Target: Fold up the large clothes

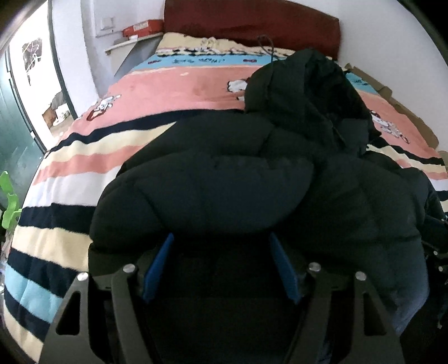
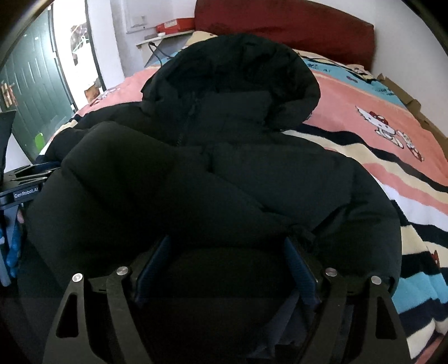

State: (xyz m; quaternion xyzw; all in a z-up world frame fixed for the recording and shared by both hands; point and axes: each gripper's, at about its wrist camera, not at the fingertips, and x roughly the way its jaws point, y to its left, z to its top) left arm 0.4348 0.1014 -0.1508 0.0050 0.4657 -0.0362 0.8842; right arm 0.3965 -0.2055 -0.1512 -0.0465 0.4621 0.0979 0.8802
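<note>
A big black hooded puffer jacket [image 1: 252, 179] lies on the bed, sleeves folded across its front, hood [image 1: 302, 84] toward the headboard. It also fills the right wrist view [image 2: 212, 173], hood [image 2: 238, 70] at the top. My left gripper [image 1: 221, 238] stands wide open at the jacket's near hem; its blue fingers [image 1: 159, 266] flank the fabric, tips hidden under the puffy edge. My right gripper [image 2: 226, 240] is also wide open at the near hem, with dark fabric bulging between its blue fingers [image 2: 302, 268]. The left gripper's body shows at the left edge of the right wrist view [image 2: 25, 184].
The bed has a striped pink, cream, navy and blue blanket [image 1: 168, 89] with cartoon prints [image 2: 392, 131]. A dark red headboard [image 1: 252, 25] stands at the far end. A shelf with a red box [image 1: 142, 28] and a green door [image 2: 36, 84] are to the left. Cardboard [image 1: 406, 112] lines the bed's right side.
</note>
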